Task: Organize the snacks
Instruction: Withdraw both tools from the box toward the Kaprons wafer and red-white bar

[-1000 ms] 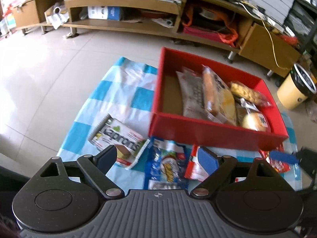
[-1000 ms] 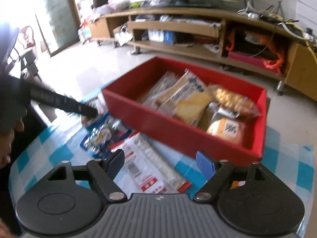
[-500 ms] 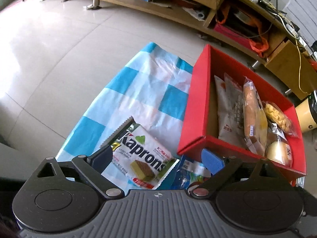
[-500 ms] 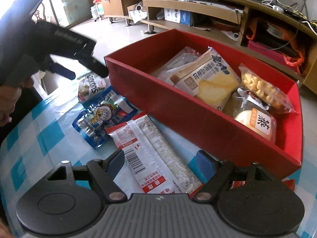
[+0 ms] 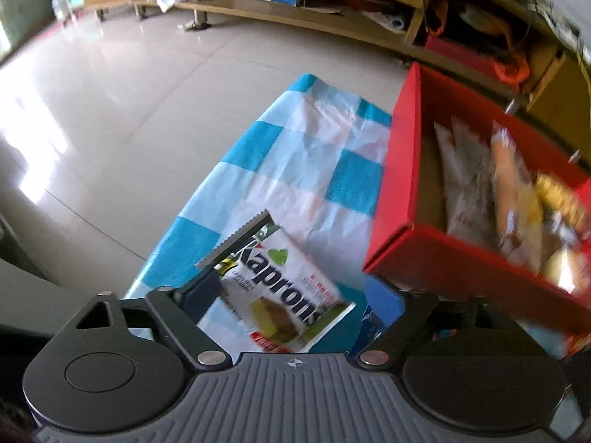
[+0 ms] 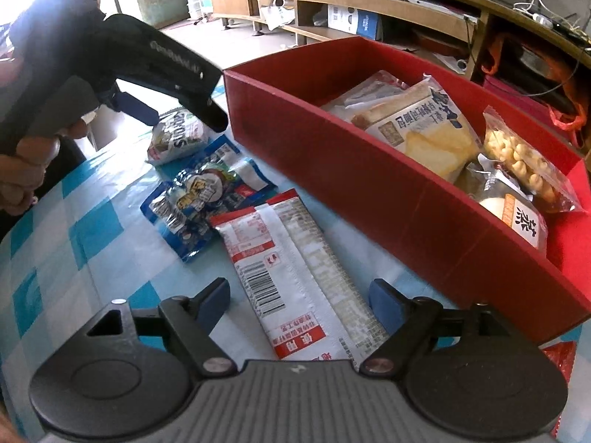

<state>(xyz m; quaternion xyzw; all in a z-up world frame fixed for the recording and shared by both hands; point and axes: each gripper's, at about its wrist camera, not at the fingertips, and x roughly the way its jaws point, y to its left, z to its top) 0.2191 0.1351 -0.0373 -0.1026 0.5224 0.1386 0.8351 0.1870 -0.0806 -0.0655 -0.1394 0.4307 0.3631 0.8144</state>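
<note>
Red box (image 6: 388,188) sits just beside both targets. Left gripper (image 5: 295,295), jaws just narrowing, straddles wafer pack (image 5: 273,288), no squeeze yet; right gripper (image 6: 299,299) gapes over long packet (image 6: 295,273). Centre pads before closing.

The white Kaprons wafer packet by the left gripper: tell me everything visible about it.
The white Kaprons wafer packet is a flat, glossy foil-like pouch with a serrated top seal, dark lettering, a green leaf mark and a wafer picture. It lies tilted on the blue-and-white checked cloth, left of the red cardboard box, apparently sealed. The left gripper straddles it; its jaws have just been closing, but contact is unclear.
</note>
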